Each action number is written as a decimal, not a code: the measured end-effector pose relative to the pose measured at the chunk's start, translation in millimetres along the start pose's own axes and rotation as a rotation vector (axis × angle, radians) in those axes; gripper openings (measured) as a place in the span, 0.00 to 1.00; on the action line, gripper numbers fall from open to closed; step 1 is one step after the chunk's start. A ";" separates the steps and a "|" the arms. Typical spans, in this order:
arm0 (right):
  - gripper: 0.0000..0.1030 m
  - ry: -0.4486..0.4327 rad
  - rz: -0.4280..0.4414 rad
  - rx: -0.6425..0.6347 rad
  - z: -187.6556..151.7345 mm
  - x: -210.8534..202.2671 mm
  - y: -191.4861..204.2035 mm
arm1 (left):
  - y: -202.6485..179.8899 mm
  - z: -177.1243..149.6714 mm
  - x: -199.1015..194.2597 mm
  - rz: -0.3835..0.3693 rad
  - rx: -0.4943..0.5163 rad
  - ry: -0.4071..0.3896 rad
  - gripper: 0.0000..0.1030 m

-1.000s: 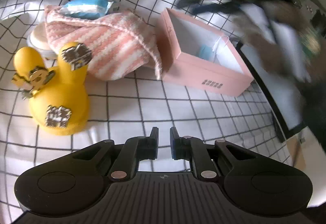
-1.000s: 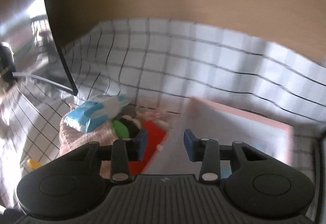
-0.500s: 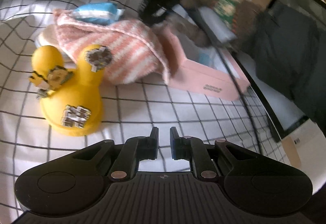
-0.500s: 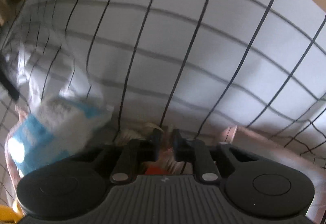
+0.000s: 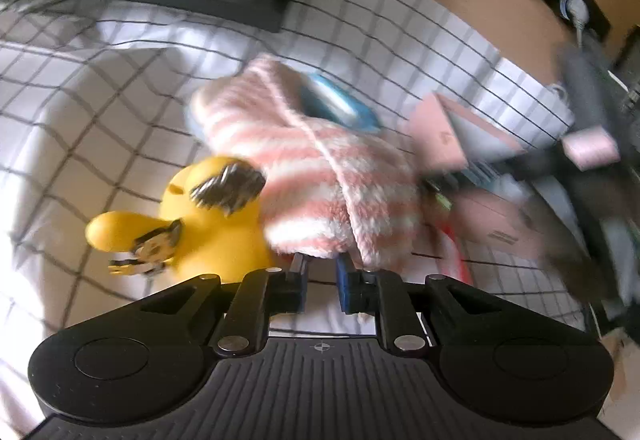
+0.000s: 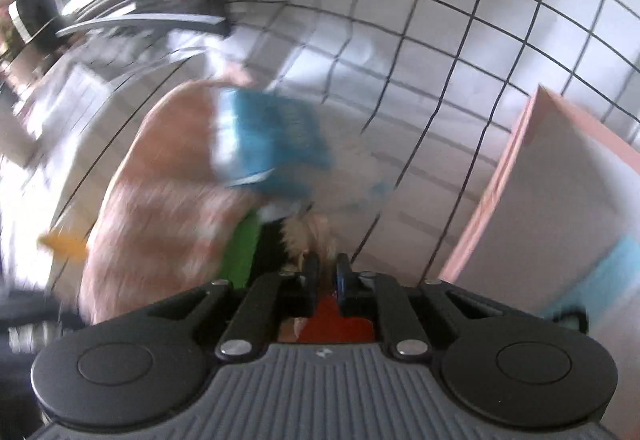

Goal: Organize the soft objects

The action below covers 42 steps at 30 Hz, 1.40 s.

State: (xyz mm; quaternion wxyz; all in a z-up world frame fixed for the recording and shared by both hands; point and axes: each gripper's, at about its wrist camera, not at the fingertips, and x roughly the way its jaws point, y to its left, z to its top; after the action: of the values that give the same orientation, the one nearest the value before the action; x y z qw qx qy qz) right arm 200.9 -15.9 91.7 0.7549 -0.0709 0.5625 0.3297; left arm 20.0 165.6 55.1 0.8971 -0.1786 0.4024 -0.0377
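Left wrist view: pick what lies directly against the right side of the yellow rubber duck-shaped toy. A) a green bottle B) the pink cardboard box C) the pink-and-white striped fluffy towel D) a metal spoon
C: the pink-and-white striped fluffy towel bulges against the yellow rubber duck-shaped toy, while the pink cardboard box sits farther right, beyond the towel.

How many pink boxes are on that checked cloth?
1: the pink box sits open, right of the striped towel; it also shows at the right wrist view's right edge. Others may be hidden.

Pink-white striped fluffy towel (image 5: 320,175) heaped mid-frame on grid cloth; blue-white soft pack (image 5: 336,105) perched on its upper right, blurred.
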 end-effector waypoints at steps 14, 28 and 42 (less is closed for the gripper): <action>0.32 -0.118 -0.176 -0.199 -152.6 -65.4 7.4 | -48.7 -3.7 -21.2 -0.009 0.074 -0.043 0.15; 0.58 -0.286 -0.227 0.019 -226.1 -121.8 -29.9 | -159.4 -46.3 39.5 -0.114 0.371 0.155 0.16; 0.66 -0.306 -0.219 0.156 -256.9 -103.2 -38.0 | -178.0 -46.0 86.0 -0.004 0.489 0.217 0.20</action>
State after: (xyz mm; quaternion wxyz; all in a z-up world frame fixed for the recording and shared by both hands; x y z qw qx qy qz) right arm 1.3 -211.2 82.4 0.8661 -0.0221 0.4540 0.2080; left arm 57.6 -32.1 28.4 0.8652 0.0475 0.4747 -0.1543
